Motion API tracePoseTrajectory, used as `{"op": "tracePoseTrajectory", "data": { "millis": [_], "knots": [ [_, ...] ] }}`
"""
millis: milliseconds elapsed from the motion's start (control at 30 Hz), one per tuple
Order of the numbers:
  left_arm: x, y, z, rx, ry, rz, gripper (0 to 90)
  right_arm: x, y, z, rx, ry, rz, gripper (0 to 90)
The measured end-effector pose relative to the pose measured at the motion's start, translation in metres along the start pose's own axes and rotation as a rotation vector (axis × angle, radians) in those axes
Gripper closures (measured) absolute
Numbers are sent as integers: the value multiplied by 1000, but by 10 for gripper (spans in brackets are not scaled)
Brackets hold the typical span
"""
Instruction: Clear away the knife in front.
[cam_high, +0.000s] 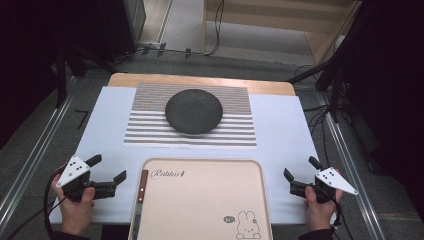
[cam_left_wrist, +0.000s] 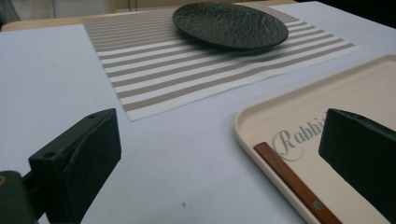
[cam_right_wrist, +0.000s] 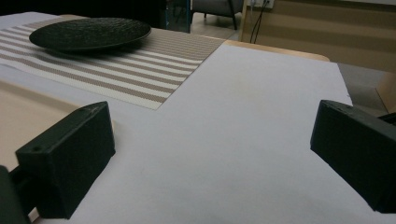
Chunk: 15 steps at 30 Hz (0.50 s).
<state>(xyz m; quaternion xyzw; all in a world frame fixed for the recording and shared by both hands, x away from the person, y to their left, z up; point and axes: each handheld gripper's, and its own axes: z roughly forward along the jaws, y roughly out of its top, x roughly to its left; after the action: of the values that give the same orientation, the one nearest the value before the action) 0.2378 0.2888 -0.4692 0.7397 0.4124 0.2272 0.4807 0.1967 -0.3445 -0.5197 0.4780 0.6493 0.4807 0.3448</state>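
Dark plate (cam_high: 194, 111) on striped mat (cam_high: 150, 131); beige tray (cam_high: 200, 200) nearby.

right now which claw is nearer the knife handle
Left. The left claw sits just left of the knife handle at the tray's left edge; the right claw is across the tray.

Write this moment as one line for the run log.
left gripper: open, empty | right gripper: open, empty | black plate: on striped mat | brown-handled utensil: in tray, left edge

Each hand grips a black two-jaw tool: the left gripper (cam_high: 107, 169) and the right gripper (cam_high: 301, 169) have blocky matte jaws, a grey three-cornered plate dotted black, and a dark trailing cable. Cuffs look dark, perhaps sleeves.
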Motion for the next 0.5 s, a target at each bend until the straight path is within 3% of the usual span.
{"op": "tracePoseTrajectory", "data": {
  "millis": [300,500],
  "knots": [
    [28,-4,-9,-22,51,-43,0,0,0,0,0,-2,2,0],
    [46,-7,-15,-39,75,-49,0,0,0,0,1,-5,4,0]
  ]
}}
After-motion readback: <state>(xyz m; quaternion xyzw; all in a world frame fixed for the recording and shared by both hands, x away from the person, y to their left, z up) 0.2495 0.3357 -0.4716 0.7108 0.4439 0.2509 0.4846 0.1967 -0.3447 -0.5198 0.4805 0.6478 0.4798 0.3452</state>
